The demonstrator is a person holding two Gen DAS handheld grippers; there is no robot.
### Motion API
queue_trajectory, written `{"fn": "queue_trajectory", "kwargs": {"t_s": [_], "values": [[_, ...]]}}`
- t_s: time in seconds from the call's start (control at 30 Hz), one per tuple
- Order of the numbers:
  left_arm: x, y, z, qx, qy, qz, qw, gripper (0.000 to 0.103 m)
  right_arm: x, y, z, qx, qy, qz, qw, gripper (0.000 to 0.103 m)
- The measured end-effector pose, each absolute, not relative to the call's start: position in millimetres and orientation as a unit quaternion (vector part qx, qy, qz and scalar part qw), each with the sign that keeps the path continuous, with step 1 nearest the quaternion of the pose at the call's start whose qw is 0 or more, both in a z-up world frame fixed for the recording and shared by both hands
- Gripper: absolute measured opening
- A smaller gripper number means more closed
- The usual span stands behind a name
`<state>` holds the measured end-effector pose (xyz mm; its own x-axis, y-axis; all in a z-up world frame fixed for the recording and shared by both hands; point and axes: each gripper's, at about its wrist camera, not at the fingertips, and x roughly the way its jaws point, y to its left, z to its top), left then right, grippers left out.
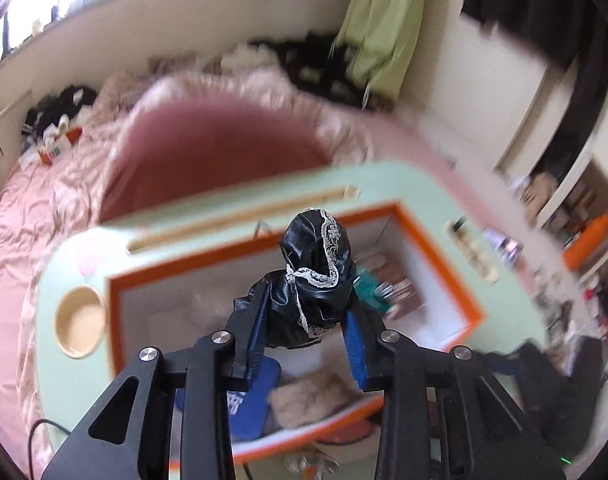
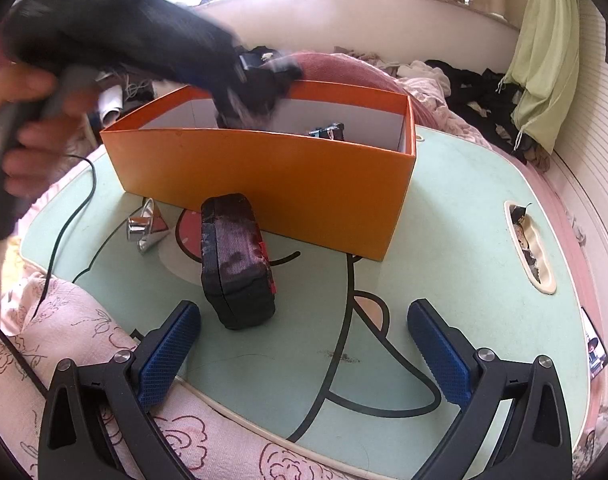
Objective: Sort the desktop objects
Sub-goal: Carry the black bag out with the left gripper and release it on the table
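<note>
Black shiny cloth (image 1: 316, 276) trimmed with white lace sits bunched between the blue pads of the left claw (image 1: 306, 320), which is clamped on it above the open orange box (image 1: 440, 256). Inside the box lie a blue item (image 1: 248, 400) and a beige furry thing (image 1: 312, 396), the rest blurred. From the right wrist view, a hand (image 2: 28, 120) holds the left claw's handle over the box's far side. The right claw (image 2: 304, 328) has its jaws wide apart with nothing between them, hovering over the pale green tabletop (image 2: 464, 248). A dark pouch (image 2: 236, 260) stands on the tabletop just before the box, a shiny metal piece (image 2: 144, 228) beside it.
</note>
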<state>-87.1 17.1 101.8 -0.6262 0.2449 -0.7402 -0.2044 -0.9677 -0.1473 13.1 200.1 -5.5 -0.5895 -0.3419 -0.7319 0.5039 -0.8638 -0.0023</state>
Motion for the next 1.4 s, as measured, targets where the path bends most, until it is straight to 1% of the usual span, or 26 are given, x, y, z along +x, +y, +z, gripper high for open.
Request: {"fn": "queue_trajectory", "kwargs": {"t_s": [0.13, 0.23, 0.33, 0.43, 0.53, 0.6, 0.7, 0.77, 0.9, 0.97, 1.03, 1.1, 1.13, 1.27, 1.4], "values": [[-37.9, -1.5, 144.6, -0.351, -0.064, 0.920, 0.162, 0.035, 13.0, 200.5, -5.7, 0.385, 0.105, -0.885, 0.239, 0.103], [-0.8, -15.2, 149.2, -0.339, -0.073, 0.924, 0.159, 0.035, 12.9, 200.7, -5.7, 0.385, 0.105, -0.885, 0.239, 0.103], [27.4, -28.8, 128.2, -0.347, -0.059, 0.929, 0.118, 0.036, 12.7, 201.1, -5.8, 0.385, 0.105, -0.885, 0.239, 0.103], [38.0, -42.5, 90.2, -0.383, -0.068, 0.917, 0.090, 0.036, 12.7, 201.5, -6.0, 0.385, 0.105, -0.885, 0.239, 0.103], [45.1, -41.5, 59.7, -0.407, -0.097, 0.900, 0.121, 0.036, 12.7, 201.5, -5.9, 0.385, 0.105, -0.885, 0.239, 0.103], [45.6, -28.9, 43.6, -0.420, -0.080, 0.896, 0.124, 0.036, 12.6, 201.6, -5.9, 0.385, 0.105, -0.885, 0.239, 0.103], [41.9, -11.5, 39.6, -0.410, -0.044, 0.905, 0.108, 0.037, 12.5, 201.9, -6.0, 0.384, 0.105, -0.886, 0.239, 0.103], [36.9, -5.1, 44.2, -0.394, -0.050, 0.912, 0.108, 0.038, 12.2, 201.9, -6.1, 0.385, 0.104, -0.885, 0.239, 0.103], [40.2, 1.5, 47.6, -0.381, -0.071, 0.909, 0.150, 0.047, 12.2, 201.4, -6.0, 0.385, 0.104, -0.885, 0.239, 0.103], [46.7, -1.0, 50.6, -0.370, -0.069, 0.915, 0.143, 0.056, 12.1, 201.6, -6.0, 0.384, 0.104, -0.886, 0.239, 0.103], [55.0, -8.7, 57.2, -0.350, -0.070, 0.925, 0.128, 0.068, 11.9, 201.9, -6.2, 0.384, 0.104, -0.885, 0.239, 0.103], [64.4, -20.6, 64.3, -0.330, -0.073, 0.934, 0.114, 0.077, 11.9, 202.2, -6.4, 0.384, 0.104, -0.885, 0.239, 0.103], [70.0, -28.8, 67.8, -0.321, -0.076, 0.938, 0.108, 0.079, 12.1, 202.0, -6.2, 0.384, 0.104, -0.885, 0.239, 0.103], [80.1, -43.4, 67.2, -0.345, -0.059, 0.931, 0.108, 0.081, 12.0, 202.3, -6.5, 0.384, 0.104, -0.886, 0.239, 0.103], [81.8, -26.1, 51.0, -0.370, -0.003, 0.922, 0.115, 0.081, 11.8, 202.8, -6.7, 0.384, 0.104, -0.886, 0.239, 0.103]]}}
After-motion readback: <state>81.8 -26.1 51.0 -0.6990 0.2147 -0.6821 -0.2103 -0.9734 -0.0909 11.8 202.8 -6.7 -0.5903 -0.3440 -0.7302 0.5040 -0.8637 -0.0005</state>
